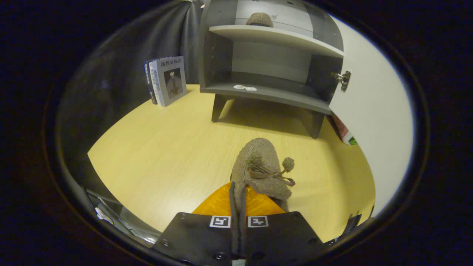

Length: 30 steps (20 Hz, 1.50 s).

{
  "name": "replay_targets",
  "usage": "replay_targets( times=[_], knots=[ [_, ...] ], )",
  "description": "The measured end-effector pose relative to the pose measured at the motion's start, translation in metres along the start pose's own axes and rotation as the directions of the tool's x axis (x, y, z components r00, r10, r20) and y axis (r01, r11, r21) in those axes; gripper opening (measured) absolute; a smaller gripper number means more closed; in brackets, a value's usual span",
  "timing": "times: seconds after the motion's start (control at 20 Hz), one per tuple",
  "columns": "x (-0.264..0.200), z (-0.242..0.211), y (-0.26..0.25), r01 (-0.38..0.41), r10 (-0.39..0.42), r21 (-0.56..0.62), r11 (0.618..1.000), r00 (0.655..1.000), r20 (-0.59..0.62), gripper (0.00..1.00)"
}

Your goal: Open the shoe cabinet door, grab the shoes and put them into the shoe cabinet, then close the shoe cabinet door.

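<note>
Door: white shoe cabinet door open.
Shelved: one shoe.
Hand-held gripper: clamped on brown felt pom-pom slipper, mid-table.
Left: shelve, close.

A brown felt shoe with a cord bow and two small pompoms is pinched at its heel edge between the closed orange fingers of the hand-held gripper, toe pointing toward the shoe cabinet. It hangs above the counter, well short of the cabinet's legs. The grey shoe cabinet stands on dark legs at the far side of the counter, its white door swung wide open on the right (a metal hinge shows at the edge). A second brown shoe sits on the cabinet's upper shelf; the lower shelf holds only a small pale scrap.
</note>
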<state>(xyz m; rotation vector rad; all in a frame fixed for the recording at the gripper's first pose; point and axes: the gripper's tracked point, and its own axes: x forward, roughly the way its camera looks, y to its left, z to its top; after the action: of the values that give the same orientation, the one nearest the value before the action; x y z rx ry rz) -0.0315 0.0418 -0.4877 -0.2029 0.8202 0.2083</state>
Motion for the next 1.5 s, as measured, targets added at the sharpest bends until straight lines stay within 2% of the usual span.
replay_targets(
  times=[0.2,0.45,0.85,1.1,1.3,1.5],
  knots=[
    [-0.02,0.057,-0.016,0.009,-0.009,0.006,1.0,0.997,0.082,0.03],
    [-0.055,0.143,-0.04,0.046,-0.049,0.018,0.999,0.975,0.218,0.03],
    [-0.112,0.28,-0.082,0.096,-0.127,0.093,0.991,0.9,0.416,0.02],
    [-0.1,0.34,-0.112,0.141,-0.167,0.091,0.986,0.868,0.467,0.03],
    [-0.073,0.374,-0.127,0.147,-0.185,0.116,0.982,0.863,0.47,0.02],
    [-0.036,0.398,-0.137,0.153,-0.19,0.119,0.981,0.879,0.437,0.02]
  ],
)
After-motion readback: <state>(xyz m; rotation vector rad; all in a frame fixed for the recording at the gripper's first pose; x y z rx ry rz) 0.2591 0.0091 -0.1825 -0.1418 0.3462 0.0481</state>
